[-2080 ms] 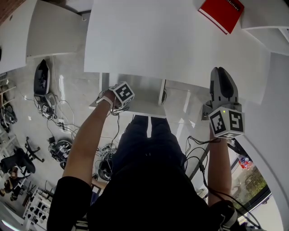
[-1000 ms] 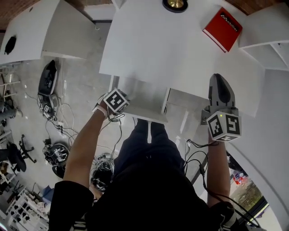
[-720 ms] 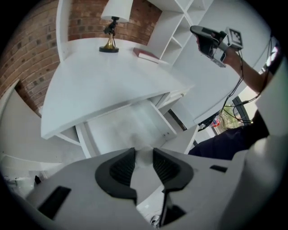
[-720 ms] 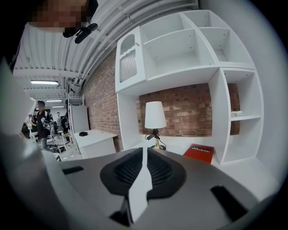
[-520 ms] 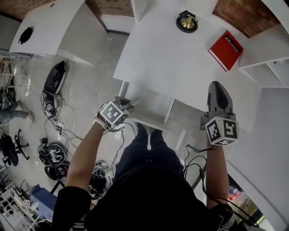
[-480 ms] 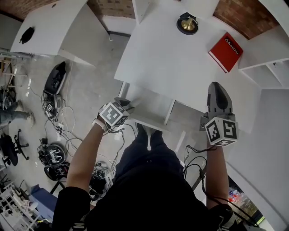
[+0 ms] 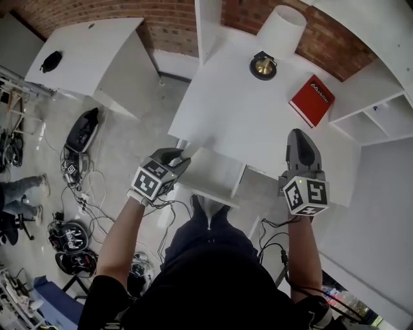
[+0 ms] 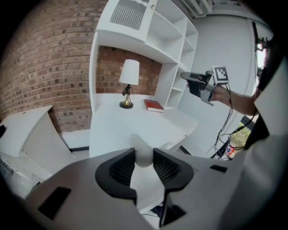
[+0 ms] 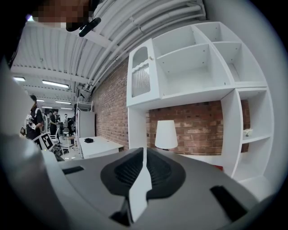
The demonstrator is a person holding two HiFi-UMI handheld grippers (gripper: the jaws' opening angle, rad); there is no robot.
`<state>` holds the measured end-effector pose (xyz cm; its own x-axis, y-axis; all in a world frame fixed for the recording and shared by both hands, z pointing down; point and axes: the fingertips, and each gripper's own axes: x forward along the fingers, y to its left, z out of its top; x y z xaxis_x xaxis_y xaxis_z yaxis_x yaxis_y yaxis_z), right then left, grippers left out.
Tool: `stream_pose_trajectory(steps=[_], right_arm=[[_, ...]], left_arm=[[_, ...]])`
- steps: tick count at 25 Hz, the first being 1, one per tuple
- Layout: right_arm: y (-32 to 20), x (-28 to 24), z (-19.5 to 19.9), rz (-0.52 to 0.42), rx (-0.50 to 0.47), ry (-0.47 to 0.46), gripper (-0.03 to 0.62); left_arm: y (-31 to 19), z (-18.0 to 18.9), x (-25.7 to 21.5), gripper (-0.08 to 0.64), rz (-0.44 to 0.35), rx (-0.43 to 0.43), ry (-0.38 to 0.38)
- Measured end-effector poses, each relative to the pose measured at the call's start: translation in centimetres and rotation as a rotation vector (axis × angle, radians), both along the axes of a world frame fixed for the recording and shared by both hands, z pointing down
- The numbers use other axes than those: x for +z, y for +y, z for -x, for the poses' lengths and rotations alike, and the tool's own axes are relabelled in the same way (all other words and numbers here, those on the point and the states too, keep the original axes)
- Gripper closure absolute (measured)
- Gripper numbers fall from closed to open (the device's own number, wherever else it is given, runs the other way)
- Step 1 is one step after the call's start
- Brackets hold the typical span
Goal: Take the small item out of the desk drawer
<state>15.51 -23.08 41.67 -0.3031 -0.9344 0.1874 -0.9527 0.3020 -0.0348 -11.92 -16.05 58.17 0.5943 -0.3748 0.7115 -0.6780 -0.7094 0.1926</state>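
So, desk (image 7: 245, 109): white, its back against a brick wall (image 7: 174, 19), seen steeply from above.
Shelves (image 7: 381, 109): white open compartments on the desk's right side.
Drawer (image 7: 216, 175): pulled out from under the desk's front edge, towards the person.
Lamp (image 7: 279, 29): white shade on a brass foot, at the back of the desk.
Red book (image 7: 311, 100): flat on the desktop, right of the lamp's foot and near the shelves.
Right gripper (image 7: 299, 136): over the desk's front right part, well apart from the drawer. Its jaws have just been closing and now stand all but together, with nothing between them.
Left gripper (image 7: 179, 156): at the drawer's left front corner, jaws clamped on the small white ball.
Small white ball (image 8: 144, 158): pinched between the left gripper's two ribbed pads, out of the drawer.
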Motion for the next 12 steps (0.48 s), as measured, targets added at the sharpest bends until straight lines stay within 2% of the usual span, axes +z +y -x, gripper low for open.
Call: stream_pose_trajectory(steps=[4,12], right_arm=[[0.0,-2.7,0.9,-0.044,-0.011,0.003,0.571],[0.3,-6.6,1.9,-0.120,-0.037,0.032,0.574]], left_arm=[[-2.3,0.1,-5.6,0.439,-0.129,-0.076,0.066],[-5.8,0.1,-18.1,0.439,-0.355,-0.235,0.303]])
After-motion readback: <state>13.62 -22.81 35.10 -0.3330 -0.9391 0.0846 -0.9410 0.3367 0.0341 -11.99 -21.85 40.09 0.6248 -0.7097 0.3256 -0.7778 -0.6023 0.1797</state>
